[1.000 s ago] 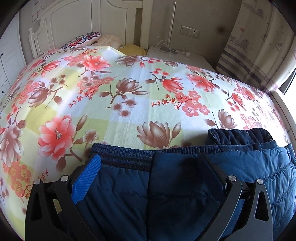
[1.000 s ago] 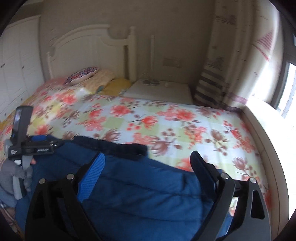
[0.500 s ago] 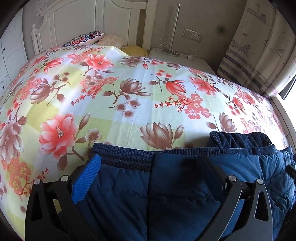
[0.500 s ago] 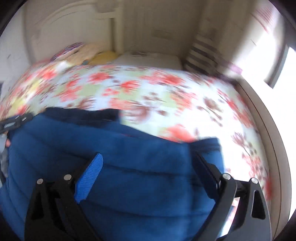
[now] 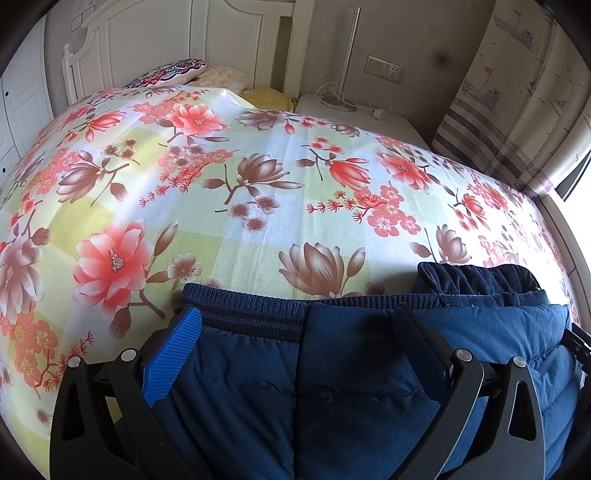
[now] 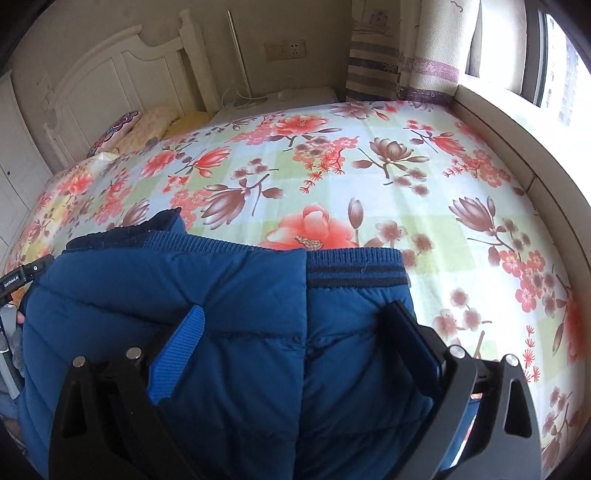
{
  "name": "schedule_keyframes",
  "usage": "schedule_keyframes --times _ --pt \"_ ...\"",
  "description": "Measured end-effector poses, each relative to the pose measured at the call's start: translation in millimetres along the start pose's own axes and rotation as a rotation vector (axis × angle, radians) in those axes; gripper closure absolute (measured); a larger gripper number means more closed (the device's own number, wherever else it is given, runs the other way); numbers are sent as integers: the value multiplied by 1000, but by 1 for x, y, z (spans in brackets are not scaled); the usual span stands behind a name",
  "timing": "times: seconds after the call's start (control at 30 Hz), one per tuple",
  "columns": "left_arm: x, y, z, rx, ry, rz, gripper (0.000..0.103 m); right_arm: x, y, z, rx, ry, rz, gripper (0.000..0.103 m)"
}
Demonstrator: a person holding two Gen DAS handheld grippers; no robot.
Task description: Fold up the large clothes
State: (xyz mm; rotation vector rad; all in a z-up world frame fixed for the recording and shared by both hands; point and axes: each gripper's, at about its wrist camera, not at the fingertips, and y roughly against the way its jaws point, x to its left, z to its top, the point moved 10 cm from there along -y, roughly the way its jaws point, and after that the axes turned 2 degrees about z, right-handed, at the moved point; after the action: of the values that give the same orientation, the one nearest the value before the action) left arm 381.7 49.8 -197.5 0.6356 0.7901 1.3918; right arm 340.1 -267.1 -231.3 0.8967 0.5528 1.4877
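Note:
A dark blue quilted jacket [image 5: 351, 369] lies on the floral bed sheet [image 5: 221, 184], its ribbed hem [image 5: 251, 310] toward the headboard and its collar [image 5: 480, 277] bunched at the right. My left gripper [image 5: 295, 314] stands open just above it, fingers wide apart. In the right wrist view the jacket [image 6: 221, 295] lies doubled, with the ribbed hem [image 6: 354, 266] at its far edge. My right gripper [image 6: 295, 310] hovers over it; its jaws are opening, the fabric lies between them and the pads do not press on it. The left gripper's body [image 6: 26, 275] shows at the left edge.
Pillows [image 5: 166, 72] lie by the white headboard [image 5: 147, 33]. A white nightstand [image 5: 351, 110] with a lamp pole and cables stands behind the bed. Striped curtains [image 5: 517, 92] hang at the right, and a window ledge [image 6: 517, 129] runs along the bed's right side.
The right gripper has come down toward the bed and rolled, and the jacket now lies lower and flatter beneath it. The left gripper has stayed in place.

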Motion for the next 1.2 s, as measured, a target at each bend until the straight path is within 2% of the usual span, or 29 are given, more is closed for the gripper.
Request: schedule_keyframes --times 0.07,0.1,0.17,0.23,0.33,0.4,0.47,0.5,0.57,0.67,0.73,0.8,0.9,1.0,1.07,1.2 --pt "1 3 1 -9 12 -11 4 -1 2 1 6 3 -4 6" --pt "4 8 4 -19 20 7 4 -1 6 2 5 5 -27 8" --pt "15 31 10 -70 35 135 4 11 32 9 -52 55 -76 8" --pt "4 57 13 -131 25 107 4 44 57 11 -103 138 -46 8" --pt "-35 86 -2 -148 -98 85 4 104 81 -5 -119 328 -34 8" --pt "-65 92 -26 -142 -197 81 4 135 83 -24 -97 441 -36 6" --pt "-82 81 -52 -113 -265 87 4 158 67 -48 -42 518 -35 5" --pt "-87 65 -70 -78 -317 130 4 165 48 -65 2 560 -58 3" --pt "-86 54 -78 -67 -342 161 4 165 39 -70 -6 535 -42 3" --pt "-78 54 -77 -41 -295 111 4 155 40 -69 17 469 4 3" --pt "-65 65 -77 -57 -268 120 4 146 52 -66 -8 454 -17 3" --pt "-48 83 -76 -92 -226 133 4 129 64 -63 -36 413 -13 3" --pt "-10 91 -75 -106 -150 186 4 76 73 -57 -48 292 -43 3" --pt "10 83 -81 -67 -48 94 4 43 69 -64 -28 165 11 3" --pt "9 83 -80 -72 -53 101 4 39 62 -68 -26 135 58 2" --pt "4 84 -82 -87 -93 141 4 41 60 -70 -23 150 40 2"
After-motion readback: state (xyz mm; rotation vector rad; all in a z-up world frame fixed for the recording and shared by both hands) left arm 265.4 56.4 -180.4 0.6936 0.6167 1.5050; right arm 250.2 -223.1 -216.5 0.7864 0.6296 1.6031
